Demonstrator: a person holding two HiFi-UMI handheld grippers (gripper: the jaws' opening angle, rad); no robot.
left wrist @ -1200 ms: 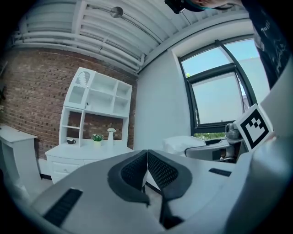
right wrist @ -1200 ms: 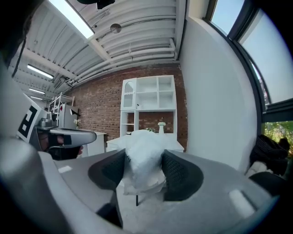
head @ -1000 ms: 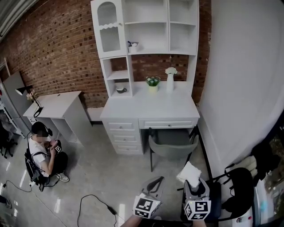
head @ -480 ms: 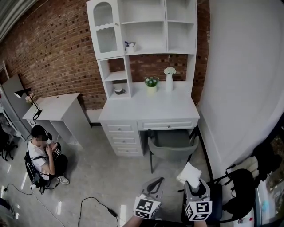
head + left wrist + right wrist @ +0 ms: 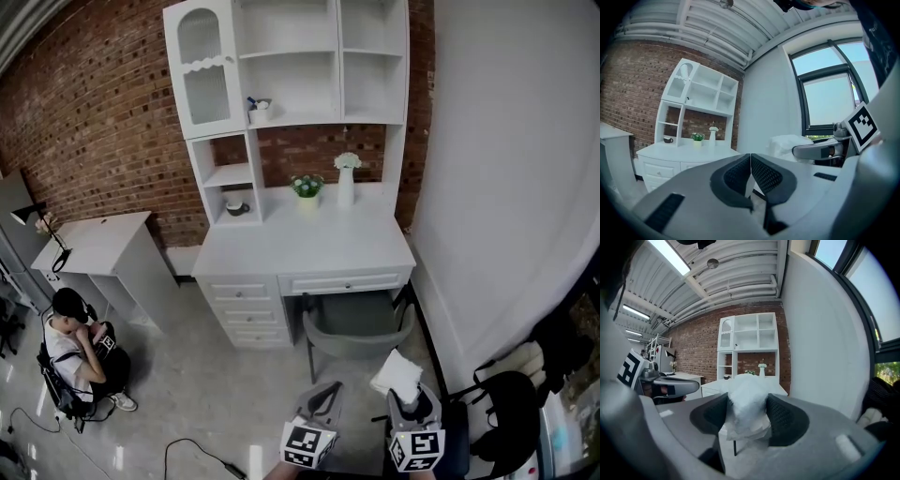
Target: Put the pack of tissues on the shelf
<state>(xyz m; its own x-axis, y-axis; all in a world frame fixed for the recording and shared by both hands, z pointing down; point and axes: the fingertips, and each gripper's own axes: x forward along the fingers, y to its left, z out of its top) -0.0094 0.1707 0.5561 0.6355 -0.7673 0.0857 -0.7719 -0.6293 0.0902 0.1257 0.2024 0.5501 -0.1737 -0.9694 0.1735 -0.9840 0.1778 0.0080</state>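
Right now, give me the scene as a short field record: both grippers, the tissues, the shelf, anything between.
right gripper: shut on pack of tissues
left gripper: shut, nothing between jaws
shelf: white, on the desk, against brick wall, some way ahead
desk top: vase, potted plant
chair: tucked under desk, between grippers and shelf
person: sitting on floor, far left
task: pack not yet on shelf
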